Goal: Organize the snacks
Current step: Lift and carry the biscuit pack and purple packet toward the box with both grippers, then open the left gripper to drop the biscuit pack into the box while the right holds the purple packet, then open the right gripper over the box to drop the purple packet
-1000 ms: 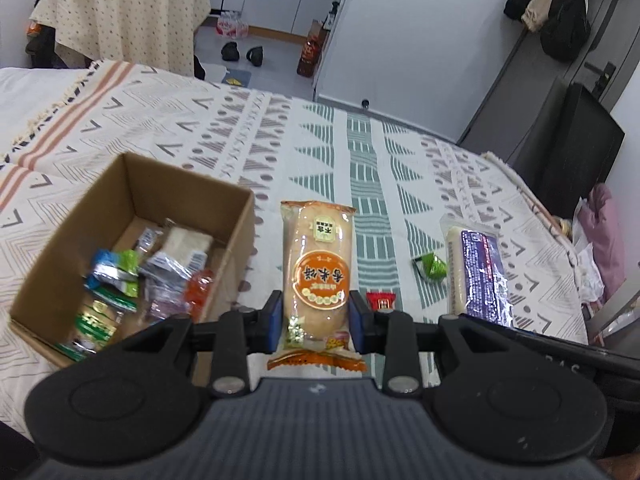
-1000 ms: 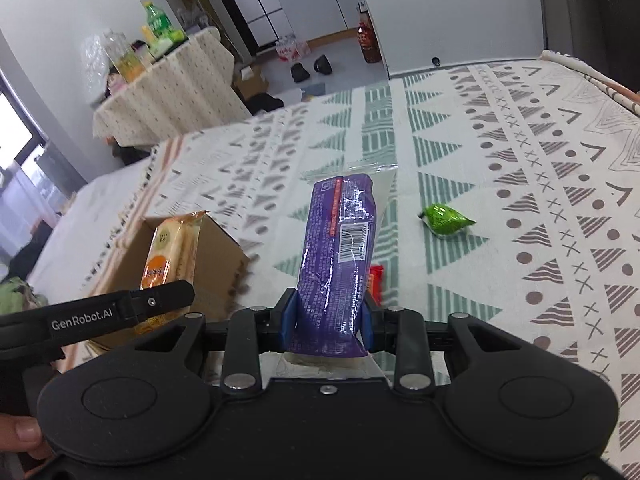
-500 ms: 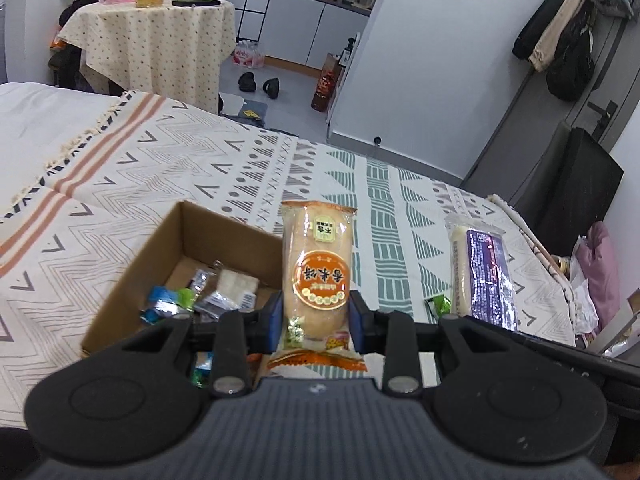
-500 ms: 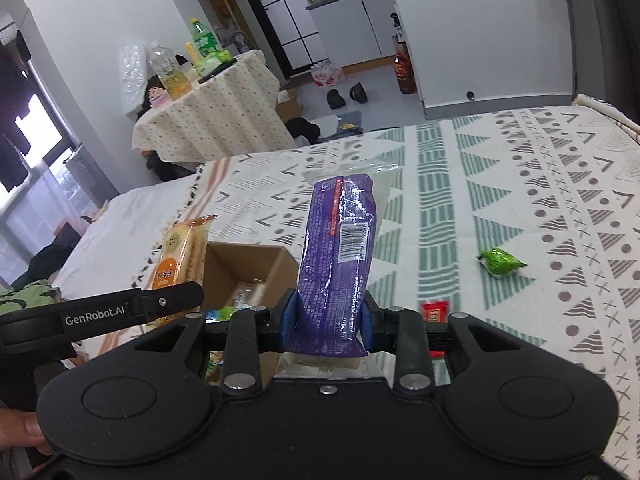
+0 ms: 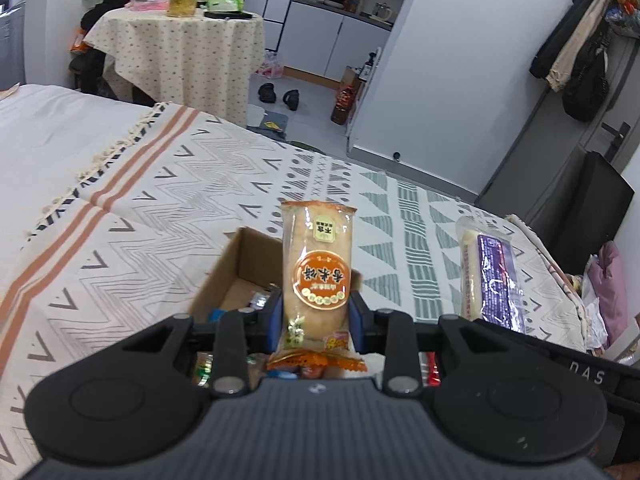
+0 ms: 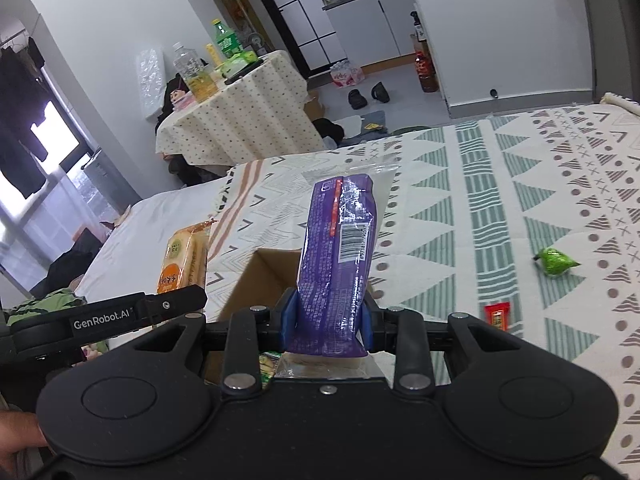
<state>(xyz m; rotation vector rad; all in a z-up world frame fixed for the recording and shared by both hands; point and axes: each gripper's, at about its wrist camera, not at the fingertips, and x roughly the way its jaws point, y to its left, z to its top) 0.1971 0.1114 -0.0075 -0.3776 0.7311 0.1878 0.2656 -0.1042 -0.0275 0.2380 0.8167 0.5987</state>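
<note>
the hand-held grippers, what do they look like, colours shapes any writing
Both are matte black plastic. Each hand-held gripper, left and right, has two rounded lobes with circular recesses, silver screw heads on the finger arms, and blue pads inside the fingers. The left body is ribbed grey; its side reads GenRobot.AI in white. The right one shows the letters DAS. No cables or sleeves visible.

Each view rides on its own claw, looking forward and downward along the fingers over the patterned bed [image 5: 160,200], close to whatever sits between the pads. The left wrist view faces the far wall and doorway; the right wrist view sits beside it, angled toward the window. Both share the cardboard box [image 5: 224,272] [image 6: 256,276], the cloth-covered desk [image 5: 180,52] [image 6: 236,112] and each other's packet.
</note>
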